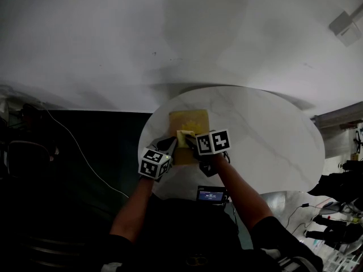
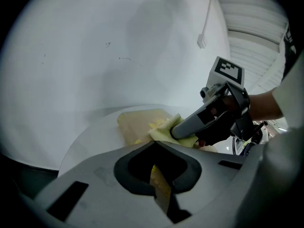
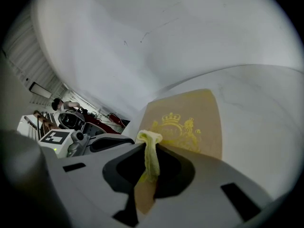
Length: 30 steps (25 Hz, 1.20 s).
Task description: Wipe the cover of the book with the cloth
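A tan book (image 1: 189,121) with a gold crest (image 3: 183,124) lies flat on the round white table (image 1: 272,140), near its left side. My right gripper (image 1: 190,140) is shut on a yellow cloth (image 3: 150,152), and the cloth rests on the near part of the cover (image 2: 140,121). In the left gripper view the cloth (image 2: 164,131) bunches under the right gripper's grey fingers (image 2: 194,121). My left gripper (image 1: 169,147) sits at the book's near left edge. Its jaws are closed on a tan strip that looks like the book's edge (image 2: 160,186).
A small device with a lit screen (image 1: 210,195) stands at the table's near edge, below the grippers. A white cable (image 1: 79,152) runs over the dark floor at the left. Cluttered equipment (image 1: 340,208) stands at the far right.
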Available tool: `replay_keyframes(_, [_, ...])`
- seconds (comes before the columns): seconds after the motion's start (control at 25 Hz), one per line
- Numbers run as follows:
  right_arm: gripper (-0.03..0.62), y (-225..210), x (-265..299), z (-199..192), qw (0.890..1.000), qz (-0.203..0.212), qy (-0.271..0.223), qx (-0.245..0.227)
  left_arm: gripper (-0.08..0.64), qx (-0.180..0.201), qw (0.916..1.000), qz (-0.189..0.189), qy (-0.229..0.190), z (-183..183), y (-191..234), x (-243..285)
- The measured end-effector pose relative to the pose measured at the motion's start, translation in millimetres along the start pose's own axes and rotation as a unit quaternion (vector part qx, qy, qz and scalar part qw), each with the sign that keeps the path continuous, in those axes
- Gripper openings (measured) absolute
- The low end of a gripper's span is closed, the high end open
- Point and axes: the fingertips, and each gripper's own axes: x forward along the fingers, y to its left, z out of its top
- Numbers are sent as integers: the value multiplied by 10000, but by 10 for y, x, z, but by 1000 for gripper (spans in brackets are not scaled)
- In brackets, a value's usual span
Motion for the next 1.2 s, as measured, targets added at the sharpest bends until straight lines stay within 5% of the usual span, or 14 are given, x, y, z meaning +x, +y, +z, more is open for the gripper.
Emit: replay_keyframes(1.2, [89, -833, -627, -48, 9954, -581, -445, 610, 5, 11, 10000, -10, 32, 16, -15, 16])
